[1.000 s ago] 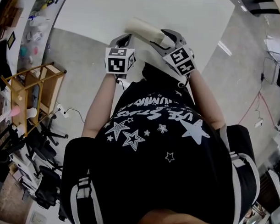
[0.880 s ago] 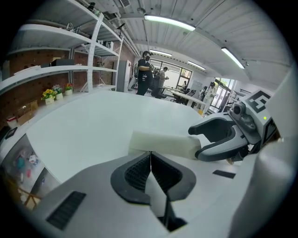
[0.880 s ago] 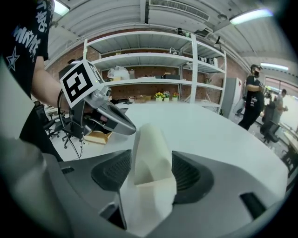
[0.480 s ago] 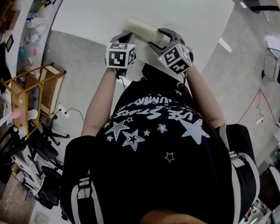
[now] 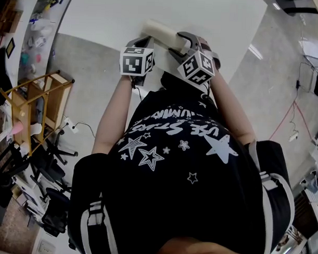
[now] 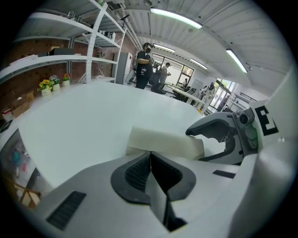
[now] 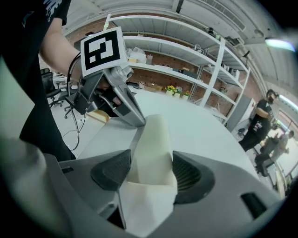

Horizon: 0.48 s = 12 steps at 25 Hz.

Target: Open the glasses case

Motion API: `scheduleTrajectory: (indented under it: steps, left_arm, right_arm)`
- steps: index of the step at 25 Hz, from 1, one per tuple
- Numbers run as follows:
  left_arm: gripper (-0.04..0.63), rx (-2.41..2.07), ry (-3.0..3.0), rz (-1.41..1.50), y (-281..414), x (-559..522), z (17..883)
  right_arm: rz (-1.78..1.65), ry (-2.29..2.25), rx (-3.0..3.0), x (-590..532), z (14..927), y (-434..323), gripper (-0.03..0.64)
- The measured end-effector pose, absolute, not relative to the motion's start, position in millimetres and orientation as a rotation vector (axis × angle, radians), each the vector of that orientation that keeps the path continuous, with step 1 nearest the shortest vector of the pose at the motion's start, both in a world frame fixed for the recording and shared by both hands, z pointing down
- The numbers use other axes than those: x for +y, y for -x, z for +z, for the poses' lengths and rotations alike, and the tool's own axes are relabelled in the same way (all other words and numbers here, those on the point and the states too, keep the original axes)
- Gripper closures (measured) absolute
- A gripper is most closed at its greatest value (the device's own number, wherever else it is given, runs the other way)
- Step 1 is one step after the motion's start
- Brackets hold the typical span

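A cream glasses case [image 5: 163, 31] lies closed on the white table [image 5: 204, 16], close to its near edge. My right gripper [image 5: 182, 41] is shut on the case's right end; in the right gripper view both pads press the sides of the case [image 7: 151, 135]. My left gripper [image 5: 143, 43] is shut, and in the left gripper view its tips [image 6: 150, 153] meet right at the lower edge of the case [image 6: 163, 142]. Whether a lid edge is pinched there I cannot tell. The left gripper's tip [image 7: 138, 121] touches the case's far end in the right gripper view.
The table's near edge runs just below both grippers. To the left on the floor stand a wooden rack [image 5: 40, 101] and office chairs [image 5: 48, 167]. Shelving [image 6: 88, 42] and standing people [image 6: 144, 65] lie beyond the table's far side.
The left gripper has edged forward to the case. The right gripper has shifted slightly left and turned while keeping its hold on the case.
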<state>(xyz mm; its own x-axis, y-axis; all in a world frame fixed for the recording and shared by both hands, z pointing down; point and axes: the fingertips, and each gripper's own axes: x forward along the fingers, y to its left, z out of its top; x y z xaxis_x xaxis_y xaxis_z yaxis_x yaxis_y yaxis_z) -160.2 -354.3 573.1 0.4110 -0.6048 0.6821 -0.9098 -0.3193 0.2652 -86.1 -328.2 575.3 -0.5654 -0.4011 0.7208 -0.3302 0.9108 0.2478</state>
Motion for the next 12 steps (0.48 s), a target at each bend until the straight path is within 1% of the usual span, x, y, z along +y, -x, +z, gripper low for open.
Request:
scheduleTrajectory:
  steps: [12]
  left_arm:
    - [0.581,-1.278,-2.026,0.633,160.1,-354.4,573.3]
  right_arm:
    - [-0.093,-0.543,-2.195,-330.7,575.4,85.5,0.347]
